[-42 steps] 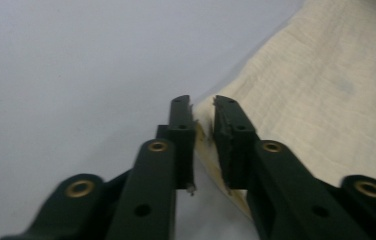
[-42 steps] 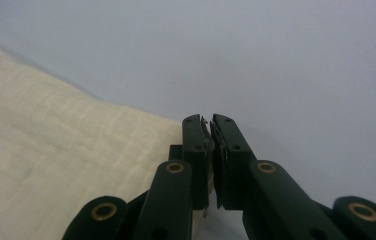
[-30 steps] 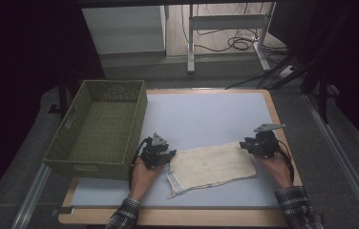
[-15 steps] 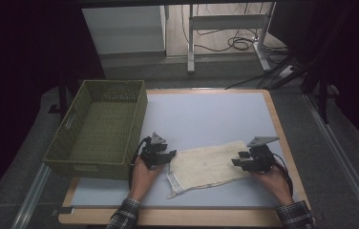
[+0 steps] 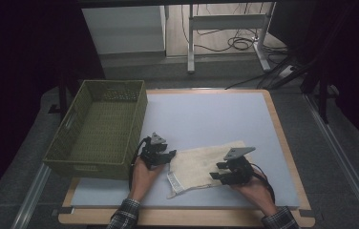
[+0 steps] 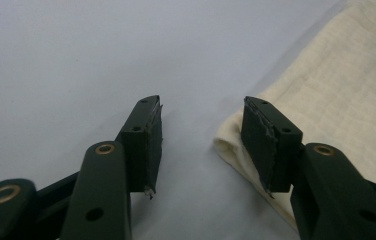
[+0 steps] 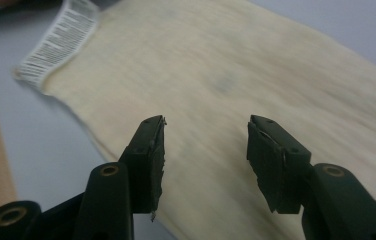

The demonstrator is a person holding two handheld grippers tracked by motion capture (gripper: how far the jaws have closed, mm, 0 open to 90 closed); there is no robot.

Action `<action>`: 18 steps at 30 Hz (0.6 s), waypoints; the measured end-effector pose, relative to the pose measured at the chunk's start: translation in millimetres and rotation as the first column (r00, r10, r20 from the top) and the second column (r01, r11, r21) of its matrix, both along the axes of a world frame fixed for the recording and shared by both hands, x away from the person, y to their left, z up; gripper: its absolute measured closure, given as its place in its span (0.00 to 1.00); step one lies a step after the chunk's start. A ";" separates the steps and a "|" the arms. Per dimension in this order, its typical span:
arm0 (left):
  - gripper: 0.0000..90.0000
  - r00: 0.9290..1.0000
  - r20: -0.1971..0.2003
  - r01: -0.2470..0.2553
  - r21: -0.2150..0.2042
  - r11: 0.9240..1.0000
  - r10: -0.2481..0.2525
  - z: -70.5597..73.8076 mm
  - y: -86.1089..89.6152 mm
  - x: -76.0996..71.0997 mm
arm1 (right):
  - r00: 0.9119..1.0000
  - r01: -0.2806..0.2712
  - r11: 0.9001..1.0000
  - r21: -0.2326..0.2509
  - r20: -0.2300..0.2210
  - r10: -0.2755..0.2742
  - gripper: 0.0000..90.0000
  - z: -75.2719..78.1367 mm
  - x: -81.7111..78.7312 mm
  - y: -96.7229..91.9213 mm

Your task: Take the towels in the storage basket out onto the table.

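- High view: cream cloth (image 5: 206,164) lies flat at lower centre of the blue table (image 5: 206,114); the right gripper (image 5: 226,172) has shifted left from the cloth's right end onto its lower edge, suggesting a fresh grasp point for folding. Left gripper (image 5: 164,158) sits at the cloth's left edge. Green basket (image 5: 102,126) at left.
- Left gripper view: jaws apart, just opened; cloth's folded edge beside the right fingertip (image 6: 268,142), nothing between.
- Right gripper view: jaws apart, just opened, over the cloth; label (image 7: 58,42) upper left.

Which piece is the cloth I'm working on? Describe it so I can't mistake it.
On the pale blue table top, look at the near half, right of the green woven basket. The cream folded cloth lies flat there, between the left gripper and the right gripper. It is the only fabric on the table, with a white printed label at its near left corner.
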State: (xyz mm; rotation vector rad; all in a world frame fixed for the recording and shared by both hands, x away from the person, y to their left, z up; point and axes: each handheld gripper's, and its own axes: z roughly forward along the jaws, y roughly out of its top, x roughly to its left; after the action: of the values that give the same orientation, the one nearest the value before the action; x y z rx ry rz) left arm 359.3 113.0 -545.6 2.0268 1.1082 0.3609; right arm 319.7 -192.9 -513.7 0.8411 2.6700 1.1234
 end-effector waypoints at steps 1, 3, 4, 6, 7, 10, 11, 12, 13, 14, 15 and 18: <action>0.58 1.000 0.000 -0.001 0.000 1.000 0.001 0.0 0.1 0.0 | 1.000 -0.019 1.000 0.001 0.001 0.019 0.55 0.0 -2.5 7.3; 0.59 1.000 -0.002 -0.005 -0.005 1.000 0.005 -0.1 0.4 0.3 | 0.999 -0.045 0.999 0.002 0.000 0.045 0.55 0.0 -5.8 17.7; 0.59 1.000 -0.003 -0.006 -0.006 1.000 0.006 -0.1 0.5 0.3 | 0.998 -0.061 0.998 0.003 -0.002 0.061 0.55 -0.1 -7.4 23.6; 0.59 1.000 -0.003 -0.006 -0.006 1.000 0.006 -0.1 0.6 0.3 | 0.996 -0.088 0.996 0.007 -0.008 0.089 0.56 -1.2 -10.4 35.1; 0.59 1.000 -0.004 -0.008 -0.007 1.000 0.008 -0.1 0.8 0.4 | 0.995 -0.103 0.995 0.005 -0.009 0.103 0.57 -2.1 -11.7 40.7; 0.61 1.000 -0.003 -0.011 -0.007 1.000 0.011 -0.1 0.9 0.4 | 0.990 -0.141 0.990 0.013 -0.019 0.141 0.59 -4.2 -14.7 56.0; 0.61 1.000 -0.002 -0.012 -0.008 1.000 0.012 -0.2 0.8 0.4 | 0.988 -0.153 0.988 0.015 -0.018 0.153 0.60 -4.6 -15.9 61.1; 0.61 1.000 -0.002 -0.013 -0.007 1.000 0.013 -0.2 0.9 0.3 | 0.986 -0.164 0.986 0.016 -0.015 0.164 0.61 -4.9 -17.6 66.1; 0.61 1.000 -0.002 -0.014 -0.006 1.000 0.014 -0.1 0.9 0.3 | 0.984 -0.175 0.984 0.019 -0.016 0.176 0.61 -5.1 -19.3 71.1; 0.62 1.000 -0.002 -0.015 -0.006 1.000 0.015 -0.1 0.9 0.3 | 0.982 -0.187 0.982 0.020 -0.018 0.188 0.61 -5.4 -21.0 76.0; 0.62 1.000 -0.002 -0.016 -0.007 1.000 0.016 -0.1 1.0 0.4 | 0.979 -0.201 0.979 0.020 -0.018 0.202 0.61 -5.8 -22.7 80.9; 0.63 1.000 -0.004 -0.017 -0.008 1.000 0.017 -0.1 1.3 0.5 | 0.972 -0.233 0.972 0.015 -0.021 0.233 0.60 -9.2 -27.0 95.5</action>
State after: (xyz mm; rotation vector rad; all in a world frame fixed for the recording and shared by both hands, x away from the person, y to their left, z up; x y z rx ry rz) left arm 359.8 114.3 -545.7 2.0127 1.1284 0.3612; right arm 292.7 -97.4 -522.9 0.5546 2.8416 1.1845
